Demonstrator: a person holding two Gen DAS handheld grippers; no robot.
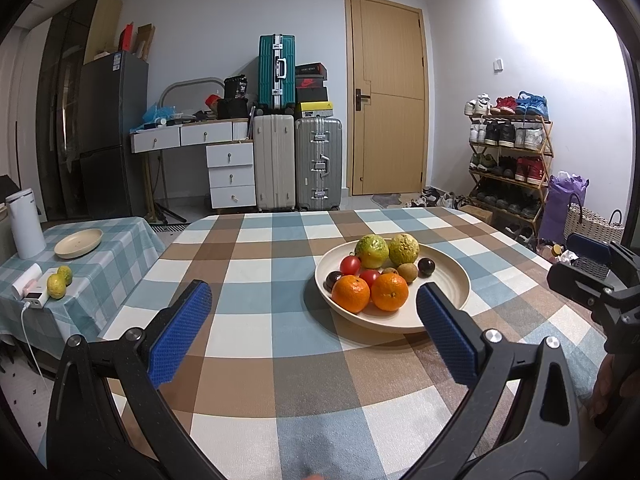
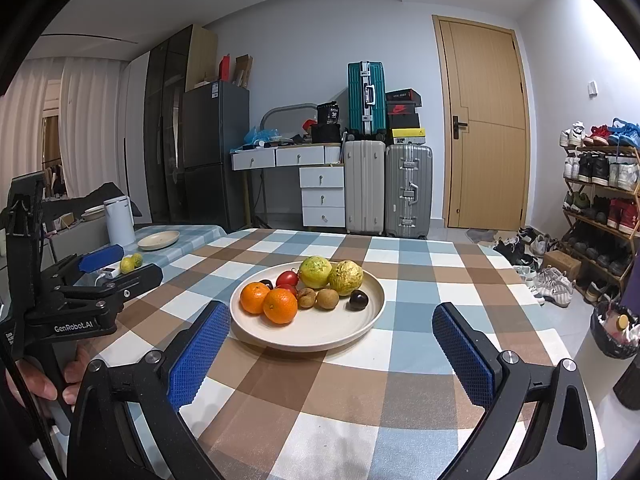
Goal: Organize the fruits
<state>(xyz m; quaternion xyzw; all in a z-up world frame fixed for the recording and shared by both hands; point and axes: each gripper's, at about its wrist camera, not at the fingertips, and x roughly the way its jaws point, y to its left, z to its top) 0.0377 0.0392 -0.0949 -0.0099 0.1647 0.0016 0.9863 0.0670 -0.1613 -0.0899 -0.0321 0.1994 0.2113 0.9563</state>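
Checked bench (image 2: 320, 400) carries the fruit plate (image 2: 320, 336) mid-surface; right gripper (image 2: 332, 350) nearer, left gripper (image 1: 314, 324) offset; both spread, empty.

Matt checked cloth tablecloth (image 1: 256, 264), smooth matt cream plate (image 2: 320, 336), dimpled glossy-skinned oranges (image 2: 280, 306)

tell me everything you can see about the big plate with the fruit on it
The plate is a wide, shallow, cream-coloured round dish with faint concentric ridges and a matte look, like plastic or ceramic. It sits flat on the checked tablecloth, near the table's middle. Its far half holds two oranges, two red tomatoes, two large yellow-green bumpy fruits, two small brown fruits and two dark round ones; the near half is bare. Neither pair of tongs touches it.
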